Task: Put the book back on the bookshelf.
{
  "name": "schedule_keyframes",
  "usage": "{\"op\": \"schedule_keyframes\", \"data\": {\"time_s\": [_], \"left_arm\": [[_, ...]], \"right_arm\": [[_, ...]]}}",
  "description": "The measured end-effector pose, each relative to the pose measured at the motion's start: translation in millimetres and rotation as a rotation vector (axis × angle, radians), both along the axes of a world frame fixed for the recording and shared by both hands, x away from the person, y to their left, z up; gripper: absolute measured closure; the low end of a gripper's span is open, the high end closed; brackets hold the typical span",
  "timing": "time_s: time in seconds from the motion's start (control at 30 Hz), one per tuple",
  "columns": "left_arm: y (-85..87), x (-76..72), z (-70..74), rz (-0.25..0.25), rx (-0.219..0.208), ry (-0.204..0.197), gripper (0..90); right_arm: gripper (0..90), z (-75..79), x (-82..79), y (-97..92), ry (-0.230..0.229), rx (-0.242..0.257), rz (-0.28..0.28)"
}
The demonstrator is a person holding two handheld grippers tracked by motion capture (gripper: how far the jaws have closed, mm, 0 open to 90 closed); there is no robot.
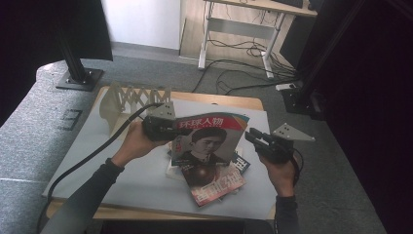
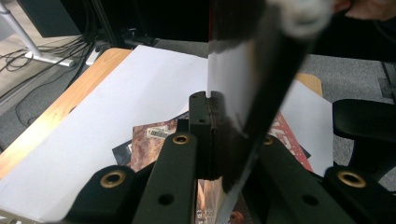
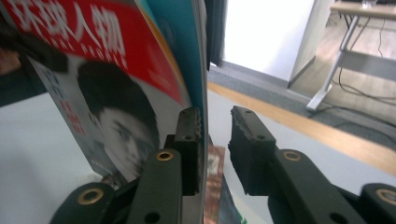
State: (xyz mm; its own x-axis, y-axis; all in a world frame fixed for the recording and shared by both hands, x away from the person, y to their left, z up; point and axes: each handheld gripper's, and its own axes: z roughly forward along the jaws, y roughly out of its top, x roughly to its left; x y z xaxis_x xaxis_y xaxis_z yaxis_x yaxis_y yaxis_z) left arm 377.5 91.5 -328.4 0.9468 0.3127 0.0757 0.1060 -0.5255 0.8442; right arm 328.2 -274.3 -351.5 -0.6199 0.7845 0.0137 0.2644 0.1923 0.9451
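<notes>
Magazine (image 1: 208, 141) stands upright above the middle of the counter (image 1: 87, 146), over a loose pile of other magazines (image 1: 219, 185) lying flat on the white sheet.

Left tongs (image 1: 170, 127) clamped tight on the magazine's left edge, near the top; in the left gripper view the pads (image 2: 201, 121) are pinched on the sheet, no gap. All the weight hangs from this one grip.

Right tongs (image 1: 251, 135) at the magazine's right edge, jaws parted a modest way. Right gripper view: left pad (image 3: 189, 140) sits against the cover, the other pad stands off it with a clear gap. Not a grip.

White slotted rack (image 1: 131, 100) at the far left of the counter, apart from everything — likely the destination.

To do this well:
- Keep the left clamp firm; a thin glossy cover will sag or slip.
- Hold the spine vertical while travelling.
- Right tongs should steady the free edge or pull clear before the move.
- Lift clear of the pile first.
</notes>
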Motion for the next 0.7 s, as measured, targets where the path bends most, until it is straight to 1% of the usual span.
{"op": "schedule_keyframes", "data": {"time_s": [0.07,0.1,0.13,0.17,0.2,0.23,0.27,0.43,0.5,0.57,0.6,0.63,0.7], "left_arm": [[0.1,-0.2,0.1,0.0,0.004,-0.004,85.8],[0.1,-0.2,0.1,0.0,0.004,-0.004,85.8],[0.2,-0.6,0.1,0.0,0.006,-0.006,85.8],[0.2,-0.6,0.1,0.0,0.006,-0.006,85.8],[0.1,-1.2,0.1,0.0,0.008,-0.009,85.8],[0.1,-1.2,0.1,0.0,0.008,-0.009,85.8],[0.1,-1.4,0.0,-0.002,0.008,-0.01,85.8],[0.1,-1.5,0.1,-0.002,0.009,-0.01,85.9],[0.1,-1.5,0.0,-0.002,0.009,-0.01,86.0],[0.1,-1.4,0.1,-0.003,0.01,-0.011,86.0],[0.1,-1.4,0.1,-0.003,0.01,-0.011,86.0],[0.1,-1.3,0.0,-0.002,0.009,-0.011,86.0],[0.0,-1.0,0.0,-0.001,0.008,-0.01,86.0]], "right_arm": [[64.5,-10.6,0.0,-2.9,0.02,0.001,-0.011],[64.5,-10.6,0.0,-2.9,0.02,0.001,-0.011],[60.4,-21.8,0.8,-5.4,0.043,-0.007,-0.021],[58.0,-26.2,1.3,-6.3,0.054,-0.014,-0.026],[55.4,-33.8,2.1,-7.4,0.073,-0.026,-0.035],[55.4,-33.8,2.1,-7.4,0.073,-0.026,-0.035],[50.4,-46.6,3.5,-9.0,0.105,-0.033,-0.061],[40.9,-76.7,5.7,-14.1,0.168,-0.056,-0.137],[38.0,-87.0,6.6,-16.1,0.188,-0.063,-0.164],[34.4,-96.0,7.4,-17.9,0.203,-0.082,-0.188],[34.4,-96.0,7.4,-17.9,0.203,-0.082,-0.188],[32.5,-103.8,7.6,-19.3,0.211,-0.102,-0.206],[30.5,-111.2,7.6,-20.9,0.22,-0.122,-0.219]]}}
